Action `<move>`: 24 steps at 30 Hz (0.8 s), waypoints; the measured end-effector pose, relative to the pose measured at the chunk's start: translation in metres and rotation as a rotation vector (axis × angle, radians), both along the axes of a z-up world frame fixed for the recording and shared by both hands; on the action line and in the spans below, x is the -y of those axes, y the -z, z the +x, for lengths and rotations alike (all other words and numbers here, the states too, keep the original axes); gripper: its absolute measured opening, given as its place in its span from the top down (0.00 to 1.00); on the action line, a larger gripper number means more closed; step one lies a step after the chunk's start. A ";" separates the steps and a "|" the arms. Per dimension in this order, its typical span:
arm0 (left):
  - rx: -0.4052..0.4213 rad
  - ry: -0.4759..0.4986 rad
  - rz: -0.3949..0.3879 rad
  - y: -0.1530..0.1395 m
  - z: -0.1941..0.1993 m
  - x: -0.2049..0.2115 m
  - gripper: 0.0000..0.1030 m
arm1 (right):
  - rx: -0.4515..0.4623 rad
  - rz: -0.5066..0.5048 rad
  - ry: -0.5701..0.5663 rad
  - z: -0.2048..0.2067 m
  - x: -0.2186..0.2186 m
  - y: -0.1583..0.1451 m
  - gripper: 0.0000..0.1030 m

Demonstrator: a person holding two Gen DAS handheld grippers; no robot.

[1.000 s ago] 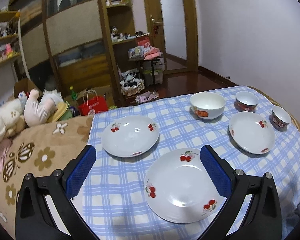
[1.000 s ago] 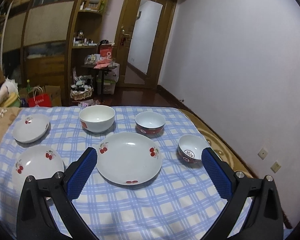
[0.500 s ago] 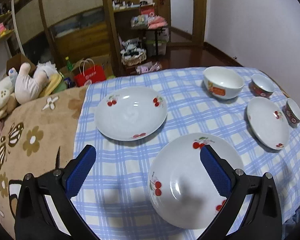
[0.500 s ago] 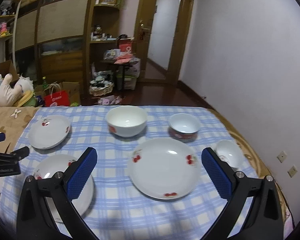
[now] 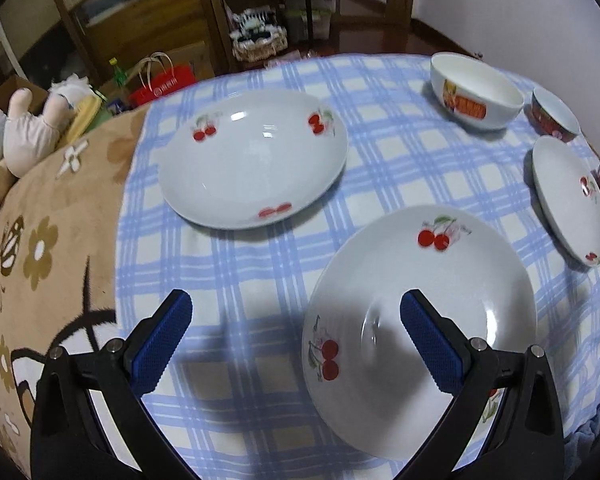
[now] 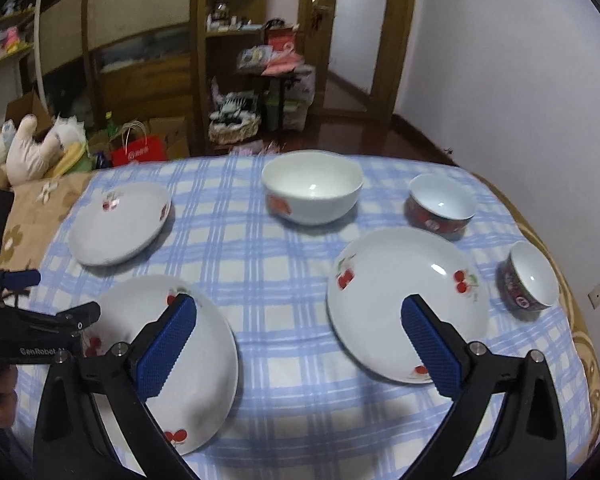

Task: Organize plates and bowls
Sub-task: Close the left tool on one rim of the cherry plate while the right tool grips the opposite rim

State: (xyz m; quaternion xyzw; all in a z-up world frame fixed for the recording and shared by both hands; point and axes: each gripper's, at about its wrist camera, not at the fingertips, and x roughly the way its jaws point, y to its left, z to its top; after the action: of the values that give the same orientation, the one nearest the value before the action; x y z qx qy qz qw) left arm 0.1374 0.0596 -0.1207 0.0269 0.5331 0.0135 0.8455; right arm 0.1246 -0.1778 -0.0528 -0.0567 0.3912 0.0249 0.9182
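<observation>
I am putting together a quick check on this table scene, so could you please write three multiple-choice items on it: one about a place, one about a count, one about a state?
1. Where is the big white bowl?
A. at the far side of the table, beyond the plates
B. stacked on a plate
C. on the floor

2. How many cherry plates are on the checked cloth?
A. one
B. three
C. five

3. How is the left claw?
A. shut on a plate
B. shut on a bowl
C. open, holding nothing

Answers:
1 A: it stands alone on the cloth beyond the plates.
2 B: the right view shows the far left plate, the near left plate and the right plate.
3 C: its fingers stand wide apart, nothing between them.
</observation>
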 end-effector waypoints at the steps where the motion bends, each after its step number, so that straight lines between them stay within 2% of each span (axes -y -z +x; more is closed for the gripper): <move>1: -0.008 0.006 -0.004 0.003 -0.001 0.000 0.01 | -0.008 -0.006 -0.007 0.001 -0.002 0.003 0.00; 4: -0.034 0.026 -0.006 0.010 -0.002 0.001 0.01 | -0.035 -0.002 -0.021 0.003 -0.006 0.013 0.00; 8: -0.077 0.042 -0.009 0.019 -0.001 0.003 0.01 | -0.087 0.019 -0.040 0.008 -0.010 0.028 0.09; 9: -0.093 0.043 -0.016 0.021 0.000 0.004 0.04 | -0.096 0.020 -0.044 0.008 -0.011 0.031 0.11; 10: -0.105 0.044 -0.024 0.023 0.000 0.003 0.11 | -0.111 0.022 -0.055 0.009 -0.012 0.036 0.19; 11: -0.121 0.042 -0.029 0.026 0.001 0.002 0.12 | -0.131 0.025 -0.066 0.010 -0.013 0.041 0.27; 13: -0.135 0.032 -0.042 0.030 0.001 0.000 0.13 | -0.186 0.037 -0.084 0.013 -0.014 0.052 0.34; 15: -0.141 0.028 -0.056 0.031 0.002 -0.002 0.15 | -0.222 0.060 -0.093 0.015 -0.014 0.062 0.35; 16: -0.146 0.027 -0.064 0.032 0.002 -0.002 0.19 | -0.232 0.065 -0.097 0.016 -0.014 0.065 0.37; 17: -0.154 0.025 -0.079 0.035 0.003 -0.002 0.23 | -0.239 0.068 -0.099 0.017 -0.015 0.068 0.43; 18: -0.165 0.025 -0.093 0.037 0.004 -0.003 0.33 | -0.256 0.080 -0.104 0.017 -0.015 0.070 0.48; 19: -0.187 0.023 -0.111 0.043 0.004 -0.003 0.53 | -0.288 0.116 -0.115 0.019 -0.014 0.072 0.61; 20: -0.203 0.024 -0.124 0.047 0.005 -0.004 0.58 | -0.316 0.152 -0.124 0.020 -0.014 0.075 0.68; 22: -0.187 0.038 -0.139 0.045 0.003 -0.002 0.71 | -0.327 0.170 -0.128 0.018 -0.014 0.077 0.74; 23: -0.180 0.043 -0.131 0.043 0.002 -0.001 0.72 | -0.336 0.176 -0.136 0.018 -0.015 0.079 0.86; 24: -0.176 0.043 -0.131 0.042 0.001 0.000 0.73 | -0.349 0.195 -0.141 0.017 -0.015 0.079 0.90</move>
State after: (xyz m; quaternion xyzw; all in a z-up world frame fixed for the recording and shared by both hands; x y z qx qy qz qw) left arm 0.1384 0.0600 -0.1623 -0.0157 0.6042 -0.0421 0.7956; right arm 0.1421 -0.1629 -0.1323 0.0103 0.5353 0.1361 0.8336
